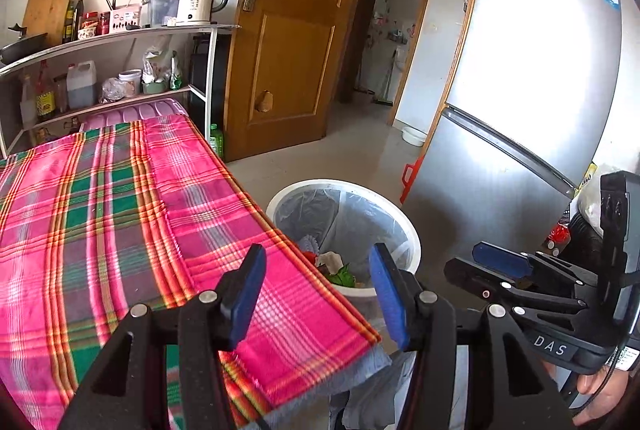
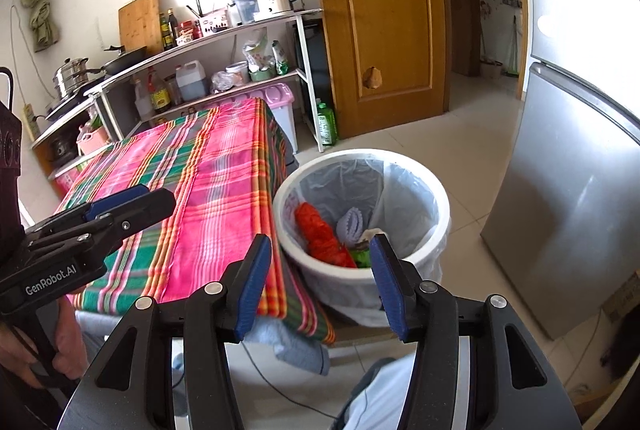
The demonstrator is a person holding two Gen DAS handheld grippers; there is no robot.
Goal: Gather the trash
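My left camera sits just behind my left tongs [image 1: 318, 294] and looks forward and down along them, over the near corner of the desk [image 1: 120, 210] toward the white bin [image 1: 412, 242], close below. My right camera rides behind my right tongs [image 2: 320, 282], facing the same way from a spot further right, with the bin [image 2: 440, 198] nearer the middle. Both views share the desk, the bin, the shelf rack [image 1: 120, 38], the wooden door [image 2: 384, 10] and the fridge [image 1: 532, 50]. Each camera catches the other tongs at its edge.
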